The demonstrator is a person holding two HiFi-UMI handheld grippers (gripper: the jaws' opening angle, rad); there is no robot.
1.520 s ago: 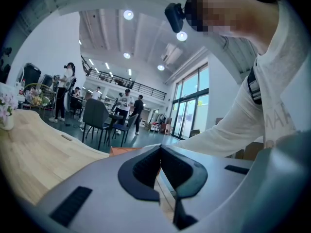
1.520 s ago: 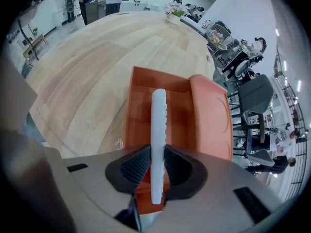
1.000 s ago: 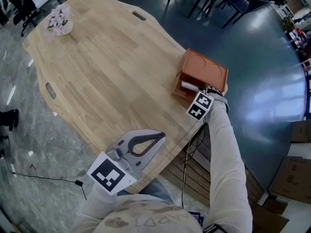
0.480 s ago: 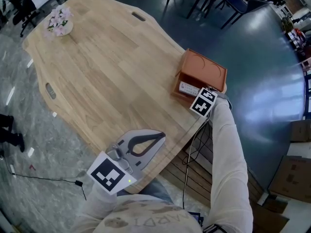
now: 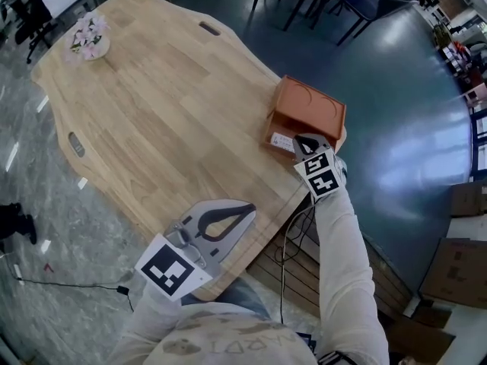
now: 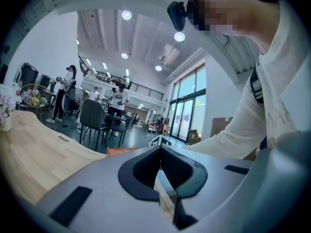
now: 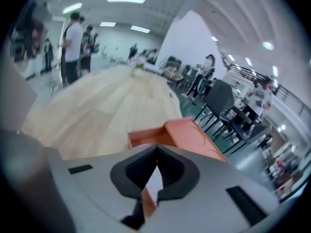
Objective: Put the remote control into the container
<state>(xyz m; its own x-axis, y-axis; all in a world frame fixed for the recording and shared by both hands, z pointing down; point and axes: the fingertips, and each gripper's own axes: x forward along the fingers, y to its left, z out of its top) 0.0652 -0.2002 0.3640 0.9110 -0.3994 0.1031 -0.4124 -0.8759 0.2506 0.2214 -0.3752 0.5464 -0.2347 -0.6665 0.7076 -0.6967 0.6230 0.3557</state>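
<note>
remote (image 5: 283,140) in smooth rectangular orange container (image 5: 310,109)

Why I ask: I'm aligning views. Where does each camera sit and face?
Head view: head-mounted, facing steeply down at table, container, left gripper, right gripper, sleeves.
Left gripper view: on left gripper, facing level across table; shut jaws, sleeve.
Right gripper view: on right gripper, angled down at container; jaws just closed, empty.
Shared: all show table and container.

A large open hall; high ceiling lights (image 6: 126,15), a railed mezzanine (image 6: 109,77), tall glass doors (image 6: 187,108), dark chairs (image 6: 92,118).
</note>
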